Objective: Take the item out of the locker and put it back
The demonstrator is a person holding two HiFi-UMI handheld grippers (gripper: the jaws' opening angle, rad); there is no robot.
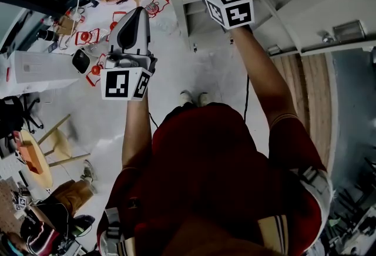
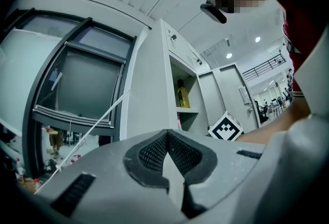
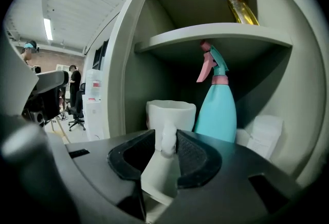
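White mug (image 3: 171, 112) just beside teal bottle (image 3: 218, 110)

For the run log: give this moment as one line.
right gripper: open, handle of white mug between jaws, in locker | left gripper: shut, empty

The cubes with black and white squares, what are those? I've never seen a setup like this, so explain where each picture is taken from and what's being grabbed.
Those cubes are markers fixed to two hand-held grippers. A person carries one gripper in each hand; there is no robot. The head view looks down from a camera on the person's head. The other two pictures come from cameras riding on each gripper, looking along its jaws. The left gripper is shut and empty, outside the locker. The right gripper reaches into the locker, its jaws either side of the handle of a white mug, not clamped yet. Beside the mug stands a teal spray bottle, and a yellow bottle sits on the shelf above.
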